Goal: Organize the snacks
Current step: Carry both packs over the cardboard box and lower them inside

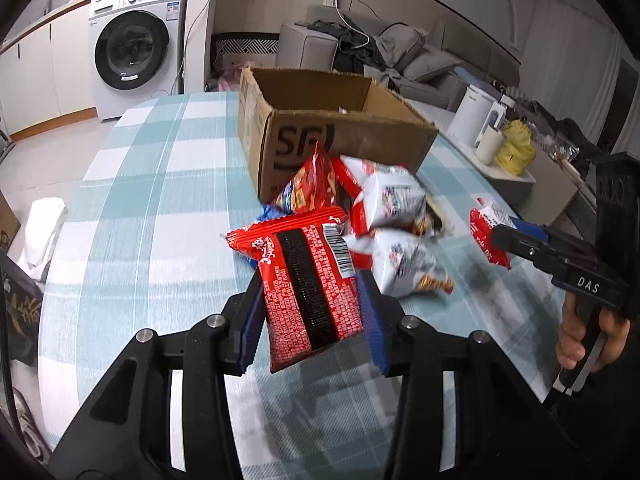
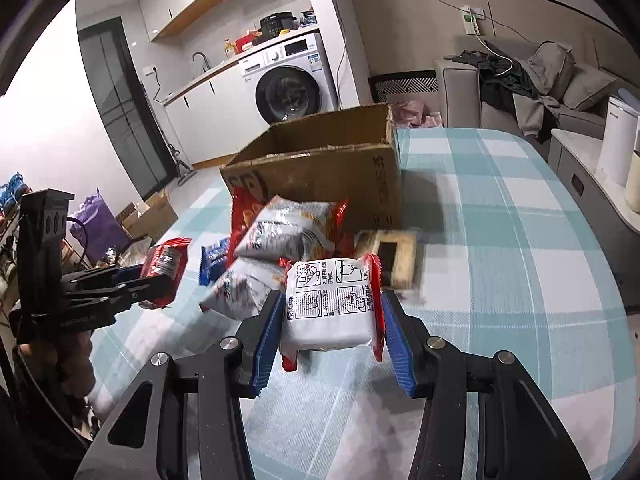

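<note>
I have my left gripper (image 1: 312,312) clamped on a red packet (image 1: 310,280) and my right gripper (image 2: 332,330) clamped on a white packet (image 2: 332,308), both raised above the table.

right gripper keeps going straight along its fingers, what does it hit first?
Probably the snack pile: the right gripper, shut on a white noodle packet, points at the white snack bags directly ahead, with the cardboard box behind them. Depth is unclear; if it is carried high, it may pass over the bags and reach the box.

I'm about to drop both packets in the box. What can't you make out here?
- Cardboard box floor: hidden by its near wall, both views.
- Blue packet: mostly covered by the pile.
- Tan packet: motion-blurred, right wrist view.
- Red packet in left claw: print too small.
</note>
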A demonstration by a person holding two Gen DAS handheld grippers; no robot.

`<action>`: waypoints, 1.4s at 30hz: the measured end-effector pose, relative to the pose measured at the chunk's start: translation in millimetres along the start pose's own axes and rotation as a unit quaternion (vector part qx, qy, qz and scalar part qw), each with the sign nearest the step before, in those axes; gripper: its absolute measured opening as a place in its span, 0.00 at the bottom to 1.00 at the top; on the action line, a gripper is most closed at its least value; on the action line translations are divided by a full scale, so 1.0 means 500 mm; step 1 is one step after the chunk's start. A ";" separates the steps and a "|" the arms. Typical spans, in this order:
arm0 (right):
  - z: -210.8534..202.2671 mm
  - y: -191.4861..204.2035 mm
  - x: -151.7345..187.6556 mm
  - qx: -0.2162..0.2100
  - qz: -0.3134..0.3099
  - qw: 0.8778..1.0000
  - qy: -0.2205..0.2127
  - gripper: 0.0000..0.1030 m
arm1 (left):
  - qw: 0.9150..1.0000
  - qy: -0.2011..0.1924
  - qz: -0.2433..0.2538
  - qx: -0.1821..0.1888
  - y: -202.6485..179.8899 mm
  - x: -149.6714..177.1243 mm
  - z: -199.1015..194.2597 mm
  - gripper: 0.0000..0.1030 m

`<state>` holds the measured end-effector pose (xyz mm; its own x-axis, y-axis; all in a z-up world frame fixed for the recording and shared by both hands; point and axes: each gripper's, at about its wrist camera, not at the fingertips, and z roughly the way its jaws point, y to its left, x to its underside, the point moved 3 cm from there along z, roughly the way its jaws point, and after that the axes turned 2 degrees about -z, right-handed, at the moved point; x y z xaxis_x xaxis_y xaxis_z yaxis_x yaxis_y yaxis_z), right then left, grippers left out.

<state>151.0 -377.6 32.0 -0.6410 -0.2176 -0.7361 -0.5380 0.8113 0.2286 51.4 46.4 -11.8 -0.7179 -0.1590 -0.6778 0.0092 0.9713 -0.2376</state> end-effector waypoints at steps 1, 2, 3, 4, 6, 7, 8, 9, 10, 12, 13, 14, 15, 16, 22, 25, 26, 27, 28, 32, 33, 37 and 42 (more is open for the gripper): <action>-0.001 0.001 -0.006 -0.002 0.000 1.000 -0.003 0.48 | 1.000 -0.003 0.002 -0.002 -0.001 -0.007 0.001 0.39; -0.002 0.002 -0.013 -0.005 0.000 1.000 -0.007 0.48 | 1.000 -0.005 0.003 -0.003 -0.003 -0.012 0.003 0.39; -0.002 0.002 -0.018 -0.006 0.001 1.000 -0.010 0.48 | 1.000 -0.008 0.003 -0.004 -0.004 -0.019 0.004 0.39; -0.002 0.001 -0.024 -0.007 0.001 1.000 -0.013 0.48 | 1.000 -0.009 0.003 -0.003 -0.005 -0.024 0.006 0.39; 0.000 0.000 -0.039 -0.011 0.003 1.000 -0.017 0.48 | 1.000 -0.014 0.002 -0.002 -0.006 -0.039 0.009 0.39; 0.001 -0.001 -0.045 -0.011 0.003 1.000 -0.019 0.48 | 1.000 -0.016 0.003 -0.001 -0.006 -0.044 0.011 0.39; 0.001 -0.001 -0.051 -0.012 0.003 1.000 -0.021 0.48 | 1.000 -0.018 0.004 -0.002 -0.007 -0.051 0.014 0.39; 0.002 -0.002 -0.057 -0.014 0.003 1.000 -0.023 0.48 | 1.000 -0.020 0.004 -0.004 -0.007 -0.058 0.016 0.39; 0.002 -0.002 -0.064 -0.016 0.004 1.000 -0.025 0.48 | 1.000 -0.022 0.003 -0.005 -0.008 -0.064 0.018 0.39; 0.004 -0.003 -0.076 -0.017 0.004 0.999 -0.027 0.48 | 1.000 -0.027 0.002 -0.002 -0.008 -0.079 0.021 0.39; 0.005 -0.004 -0.083 -0.016 0.005 0.999 -0.029 0.48 | 1.000 -0.030 0.002 -0.001 -0.008 -0.085 0.021 0.39; 0.006 -0.004 -0.087 -0.017 0.007 0.999 -0.029 0.48 | 0.999 -0.034 0.003 -0.002 -0.009 -0.092 0.022 0.39; 0.008 -0.006 -0.093 -0.021 0.011 0.999 -0.029 0.48 | 0.999 -0.037 0.004 -0.003 -0.009 -0.103 0.024 0.39; 0.009 -0.008 -0.099 -0.021 0.015 0.999 -0.031 0.48 | 0.999 -0.039 0.004 -0.002 -0.010 -0.107 0.024 0.39; 0.019 -0.014 -0.134 -0.019 0.020 0.999 -0.038 0.48 | 0.999 -0.050 0.011 0.000 -0.016 -0.151 0.032 0.39; 0.024 -0.016 -0.154 -0.018 0.021 0.999 -0.042 0.48 | 0.998 -0.054 0.012 0.001 -0.018 -0.175 0.041 0.39; 0.026 -0.017 -0.160 -0.018 0.022 0.999 -0.044 0.48 | 0.998 -0.054 0.012 0.001 -0.018 -0.181 0.044 0.39; 0.028 -0.019 -0.167 -0.018 0.021 0.999 -0.045 0.48 | 0.998 -0.057 0.012 0.000 -0.020 -0.189 0.046 0.39; 0.030 -0.019 -0.173 -0.018 0.020 0.999 -0.046 0.48 | 0.998 -0.058 0.013 0.000 -0.021 -0.195 0.049 0.39; 0.040 -0.019 -0.199 -0.019 0.012 0.998 -0.052 0.48 | 0.998 -0.062 0.017 0.000 -0.031 -0.223 0.062 0.39; 0.041 -0.020 -0.204 -0.020 0.011 0.998 -0.054 0.48 | 0.998 -0.063 0.018 0.000 -0.032 -0.228 0.064 0.39; 0.054 -0.026 -0.227 -0.022 0.013 0.998 -0.056 0.48 | 0.997 -0.069 0.020 0.000 -0.040 -0.253 0.076 0.39; 0.072 -0.035 -0.249 -0.023 0.015 0.998 -0.057 0.48 | 0.997 -0.073 0.021 0.000 -0.046 -0.277 0.090 0.39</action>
<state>259.8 -345.3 96.8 -0.5925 -0.1283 -0.7953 -0.5456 0.7903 0.2790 182.0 38.2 56.2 -0.6085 -0.1417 -0.7808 0.0379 0.9776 -0.2070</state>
